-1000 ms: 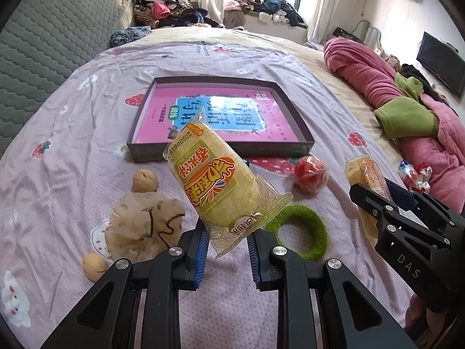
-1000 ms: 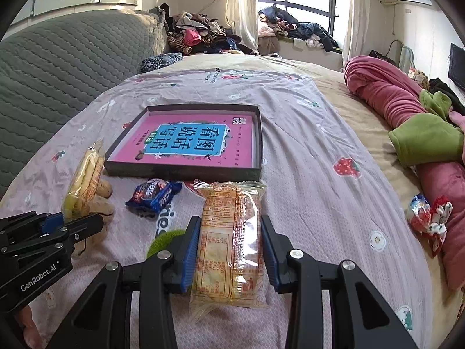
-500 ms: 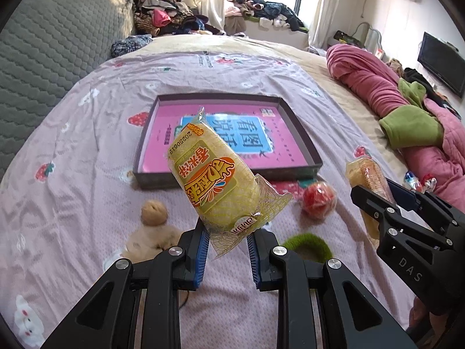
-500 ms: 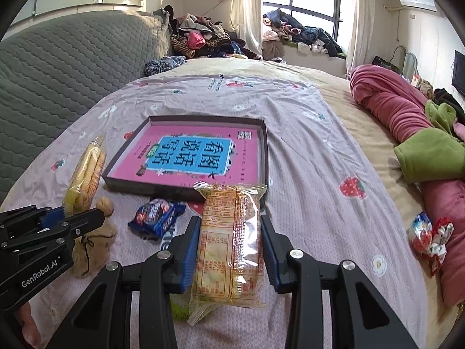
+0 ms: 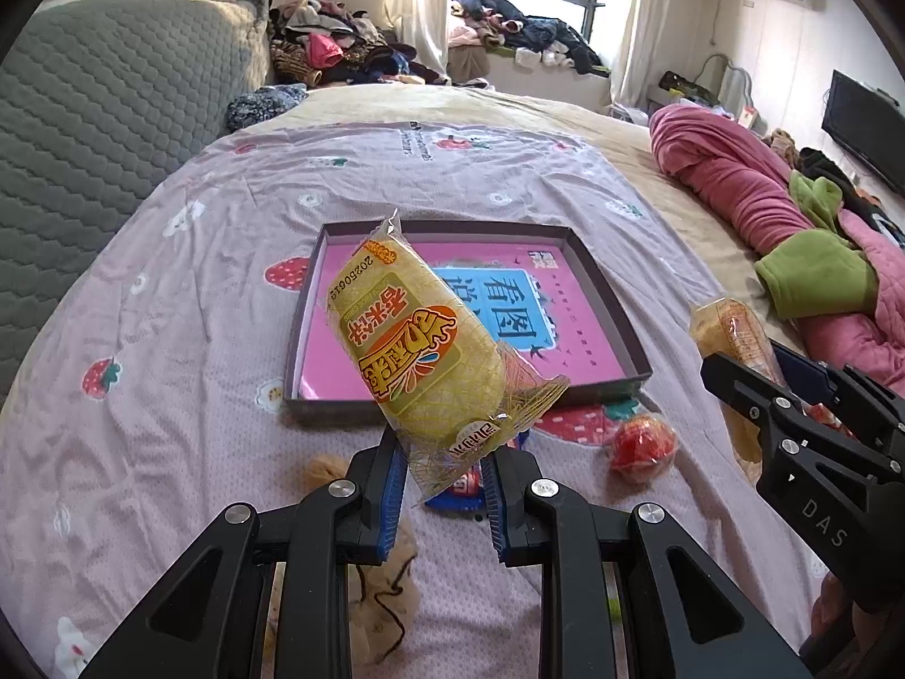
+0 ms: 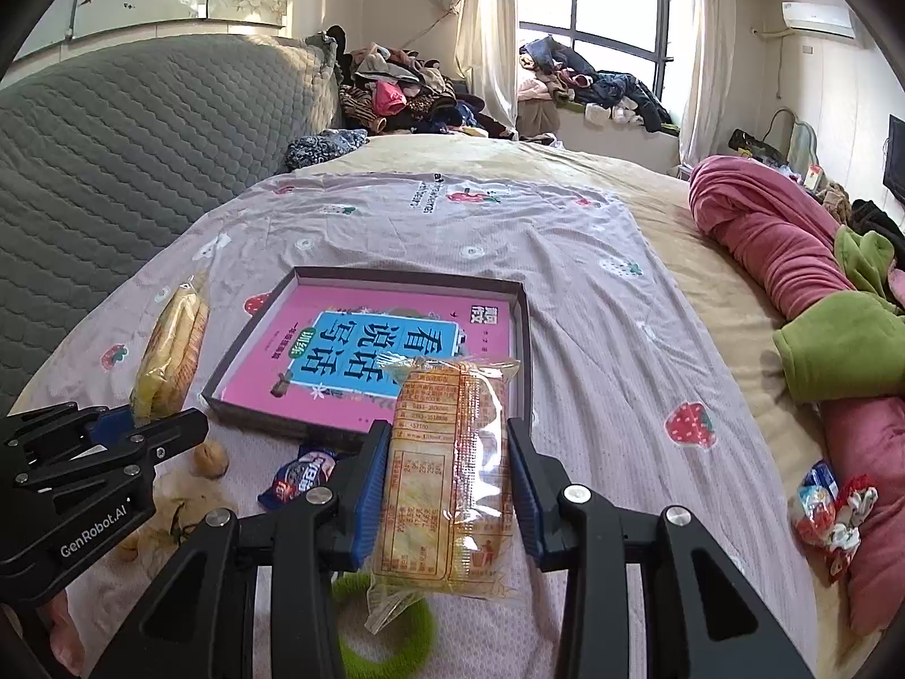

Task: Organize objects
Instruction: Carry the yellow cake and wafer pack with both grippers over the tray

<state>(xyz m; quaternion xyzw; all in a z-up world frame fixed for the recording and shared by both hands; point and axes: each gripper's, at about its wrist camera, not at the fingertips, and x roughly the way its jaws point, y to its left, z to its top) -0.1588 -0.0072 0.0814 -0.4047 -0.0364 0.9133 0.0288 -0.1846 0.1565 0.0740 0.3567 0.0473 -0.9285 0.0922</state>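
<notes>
A red round sweet (image 5: 643,443) is seen on the bed sheet (image 5: 169,351) only in the left wrist view, just in front of the box. A green ring (image 6: 390,631) and a small brown nut (image 6: 210,458) are seen only in the right wrist view. A blue snack wrapper (image 6: 302,476) is shown plainly there too, lying just in front of the box; in the left view only a bit of it is seen under the yellow pack.

The left gripper (image 5: 444,486) is clamped on the crinkled end of a yellow snack pack (image 5: 413,351). The pack is held up in the air, tilted away and to the left, in front of the flat dark box (image 5: 611,305) with the pink book (image 5: 560,351) inside it. The blue pads are nearly together, with only the thin wrapper between them.

The right gripper (image 6: 447,481) is clamped on an orange clear snack pack (image 6: 449,452). Its pads are wider apart and are pressed on the two long sides of the pack. The pack is held lengthwise, with its far end over the near edge of the box (image 6: 362,274).

Both grippers are pointed down at a slant toward the bed. They are held side by side, and each one is seen at the edge of the other's view.
</notes>
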